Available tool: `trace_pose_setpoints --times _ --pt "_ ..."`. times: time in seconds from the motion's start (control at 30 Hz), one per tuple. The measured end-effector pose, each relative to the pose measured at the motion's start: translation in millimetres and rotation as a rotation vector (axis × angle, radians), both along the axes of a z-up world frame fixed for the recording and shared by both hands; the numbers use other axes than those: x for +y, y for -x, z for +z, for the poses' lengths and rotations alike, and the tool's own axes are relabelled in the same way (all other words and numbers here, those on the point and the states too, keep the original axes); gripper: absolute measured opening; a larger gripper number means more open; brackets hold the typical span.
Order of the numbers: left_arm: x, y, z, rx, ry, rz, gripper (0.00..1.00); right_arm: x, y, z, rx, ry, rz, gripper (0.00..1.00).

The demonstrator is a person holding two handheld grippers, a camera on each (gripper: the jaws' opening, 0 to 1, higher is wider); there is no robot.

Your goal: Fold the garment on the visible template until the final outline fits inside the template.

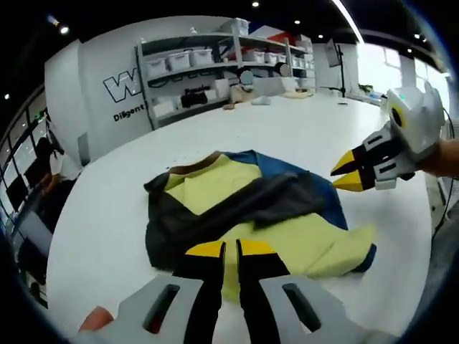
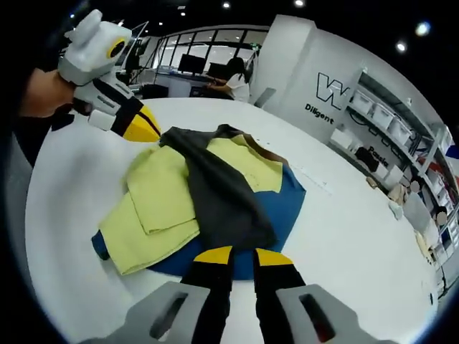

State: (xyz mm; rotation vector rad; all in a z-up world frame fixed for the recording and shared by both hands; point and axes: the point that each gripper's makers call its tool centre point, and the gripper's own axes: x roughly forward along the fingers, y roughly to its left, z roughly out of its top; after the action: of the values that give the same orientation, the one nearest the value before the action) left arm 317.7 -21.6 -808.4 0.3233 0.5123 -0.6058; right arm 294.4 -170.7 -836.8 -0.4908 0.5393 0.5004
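- Big white table (image 1: 287, 136) spreads out under everything, with shelves (image 1: 215, 57) of bins along the far wall.
- On the table lies the blue template (image 2: 287, 204), a rounded shape peeking out around the clothing.
- And there's the garment (image 2: 186, 193), yellow and dark grey, sitting on top of that template near the middle of the table. It's bunched, a dark sleeve thrown across the yellow body.
- Part folded, I'd say: yellow cloth hangs past the blue edge on one side, so the outline doesn't fit yet. More folds and some tidying to go.
- Left gripper (image 1: 222, 249) sits low over the near edge of the garment, jaws a narrow slit apart, nothing clearly between them; from the right gripper view (image 2: 147, 127) its tips hover at the dark collar end.
- Right gripper (image 2: 244, 256) hangs at the opposite edge, jaws narrowly parted and empty as far as I can see; in the left gripper view (image 1: 351, 172) its yellow tips look nearly together, clear of the cloth.
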Motion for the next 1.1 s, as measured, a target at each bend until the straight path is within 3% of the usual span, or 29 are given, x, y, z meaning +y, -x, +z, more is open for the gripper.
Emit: trace_pose_setpoints --times 0.07,0.3,0.4,0.5,0.7,0.93,1.0,1.1 --pt "-7 0.7 -0.2 0.000 -0.003 -0.016 0.03 0 0 -3.0 0.006 0.001 0.005 0.06" --pt "-59 4.2 1.9 -0.001 -0.022 -0.158 0.03 -4 4 -19.6 0.055 -0.012 0.001 0.06" --pt "-82 8.1 1.9 -0.011 -0.029 -0.248 0.04 -5 4 -21.9 0.063 -0.015 -0.002 0.06" --pt "-99 12.7 -4.5 -0.041 -0.105 -0.360 0.05 -5 4 -25.0 0.075 -0.022 -0.002 0.06" --pt "-113 15.8 -23.1 -0.055 -0.211 -0.486 0.09 -5 5 -27.4 0.086 -0.029 0.001 0.07" --pt "-119 23.7 -40.1 -0.049 -0.298 -0.600 0.25 -4 5 -28.2 0.089 -0.041 0.003 0.08" --pt "-117 23.4 -45.1 -0.066 -0.367 -0.633 0.26 -3 6 -27.6 0.089 -0.043 0.003 0.07" --pt "-122 24.3 -46.0 -0.089 -0.380 -0.664 0.23 -3 6 -28.0 0.089 -0.042 0.007 0.06"
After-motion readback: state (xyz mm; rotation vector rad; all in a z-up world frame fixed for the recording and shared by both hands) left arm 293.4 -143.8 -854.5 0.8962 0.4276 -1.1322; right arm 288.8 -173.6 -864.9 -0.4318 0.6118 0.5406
